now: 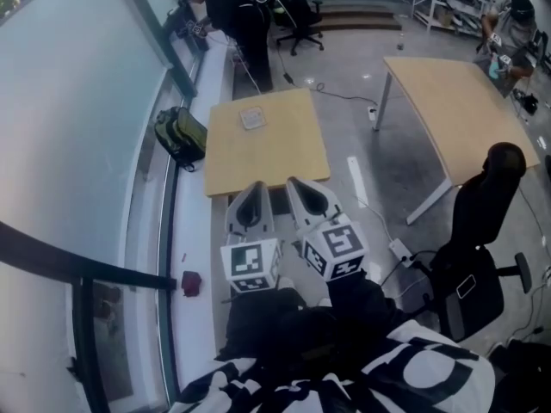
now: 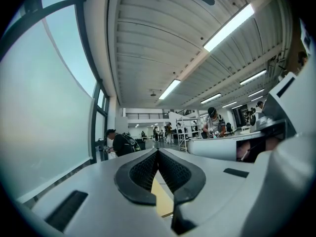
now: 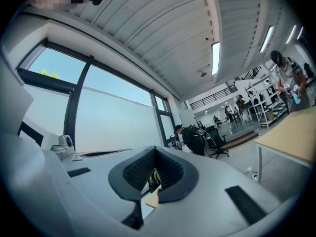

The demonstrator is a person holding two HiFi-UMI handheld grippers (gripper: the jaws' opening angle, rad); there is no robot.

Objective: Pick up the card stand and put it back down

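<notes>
The card stand [image 1: 252, 118], a small clear square piece, sits on the far part of a small wooden table [image 1: 284, 157] in the head view. Both grippers are held level in front of me, short of the table's near edge and well away from the stand. My left gripper [image 1: 256, 186] [image 2: 157, 152] is shut with nothing between its pads. Beside it, my right gripper [image 1: 294, 181] [image 3: 155, 149] has its tips together and holds nothing. Neither gripper view shows the stand; only a sliver of tabletop appears under the jaws.
A green backpack [image 1: 179, 136] lies by the window ledge left of the table. A larger wooden table [image 1: 465, 110] stands at the right, with a black office chair [image 1: 482, 231] near it. A person with a backpack [image 1: 241, 7] stands beyond the small table.
</notes>
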